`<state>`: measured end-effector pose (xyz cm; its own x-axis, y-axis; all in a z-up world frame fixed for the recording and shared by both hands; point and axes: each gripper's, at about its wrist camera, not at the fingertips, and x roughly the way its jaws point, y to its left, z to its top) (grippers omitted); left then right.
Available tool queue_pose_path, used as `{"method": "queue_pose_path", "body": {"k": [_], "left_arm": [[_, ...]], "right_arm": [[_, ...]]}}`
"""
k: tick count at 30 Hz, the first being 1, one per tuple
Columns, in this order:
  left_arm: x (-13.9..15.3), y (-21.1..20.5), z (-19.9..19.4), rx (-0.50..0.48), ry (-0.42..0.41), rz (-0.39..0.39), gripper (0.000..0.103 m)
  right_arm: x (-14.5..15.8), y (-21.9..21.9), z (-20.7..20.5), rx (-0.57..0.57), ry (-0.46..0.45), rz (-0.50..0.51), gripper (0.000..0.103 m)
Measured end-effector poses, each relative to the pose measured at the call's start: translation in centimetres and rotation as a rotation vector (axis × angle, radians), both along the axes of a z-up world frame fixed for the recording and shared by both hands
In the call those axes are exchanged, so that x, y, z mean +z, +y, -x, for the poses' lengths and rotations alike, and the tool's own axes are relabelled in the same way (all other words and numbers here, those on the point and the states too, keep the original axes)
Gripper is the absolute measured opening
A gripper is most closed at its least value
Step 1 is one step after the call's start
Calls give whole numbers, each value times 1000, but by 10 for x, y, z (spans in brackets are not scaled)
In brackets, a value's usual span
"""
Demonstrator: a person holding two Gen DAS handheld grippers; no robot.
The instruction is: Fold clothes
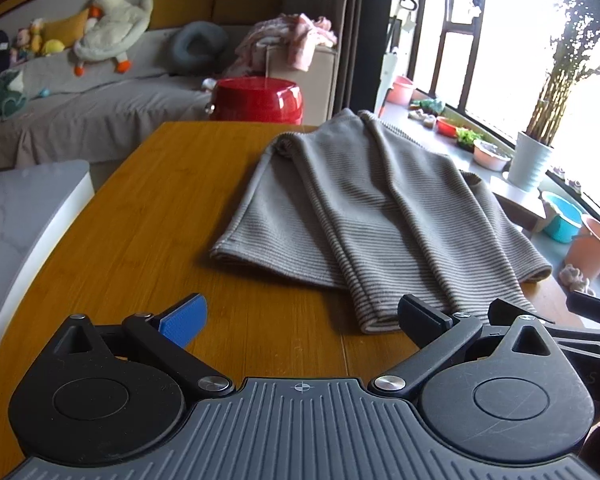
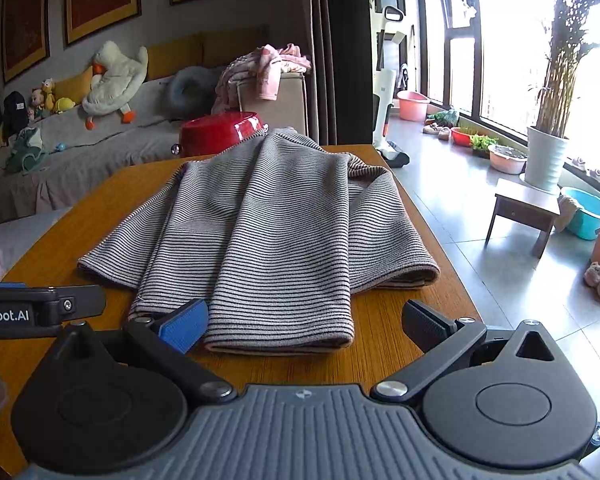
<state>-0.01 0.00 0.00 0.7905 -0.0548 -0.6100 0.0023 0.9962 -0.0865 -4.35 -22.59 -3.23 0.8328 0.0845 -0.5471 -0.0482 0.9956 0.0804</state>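
Left wrist view: the left gripper (image 1: 302, 320) hangs low over the near edge of the worktop (image 1: 140, 216), fingers spread wide, holding nothing. The striped garment (image 1: 380, 216) lies ahead and to the right of it, partly folded: both sides are turned in over the middle, and a long doubled strip runs down the centre toward the camera. The strip's hem ends just beside the right-hand finger. The blue pad (image 1: 186, 320) sits over bare wood, well clear of the cloth. A dark piece of the other tool shows at the right edge.

Right wrist view: the right gripper (image 2: 306, 324) is likewise released, with the hem of the centre strip lying between its fingers, close to the blue pad (image 2: 184, 326). The garment (image 2: 260, 220) spreads toward the worktop's (image 2: 400, 332) far edge, where its upper end rises in a hump. Its right flap (image 2: 400, 264) ends in a thick doubled edge near the table's side.

My judgement: the sides look turned in, and the garment is not yet a compact packet, so a lengthwise fold seems due. For that, each gripper should take a near corner, catching every layer, since the strip is doubled and a shallow pinch would lift only the top. Raise both corners evenly and carry them together, or the flaps will slide open. Whether a regrip or a smoothing pass is meant instead, this moment does not settle.
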Motion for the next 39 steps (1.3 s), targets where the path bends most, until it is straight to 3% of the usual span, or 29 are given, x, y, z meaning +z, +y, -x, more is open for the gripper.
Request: {"method": "queue_pose_path", "body": {"k": [10, 21, 25, 39], "left_arm": [[-3, 5, 43, -72, -89, -13, 103], [-22, 9, 14, -53, 43, -25, 103], [8, -1, 7, -27, 98, -23, 103], [5, -3, 6, -21, 104, -32, 103]], "right_arm": [[-9, 7, 5, -13, 44, 34, 103], [-10, 4, -3, -4, 49, 23, 103], [-3, 3, 0, -13, 16, 19, 103], [3, 7, -1, 10, 8, 31, 103]]}}
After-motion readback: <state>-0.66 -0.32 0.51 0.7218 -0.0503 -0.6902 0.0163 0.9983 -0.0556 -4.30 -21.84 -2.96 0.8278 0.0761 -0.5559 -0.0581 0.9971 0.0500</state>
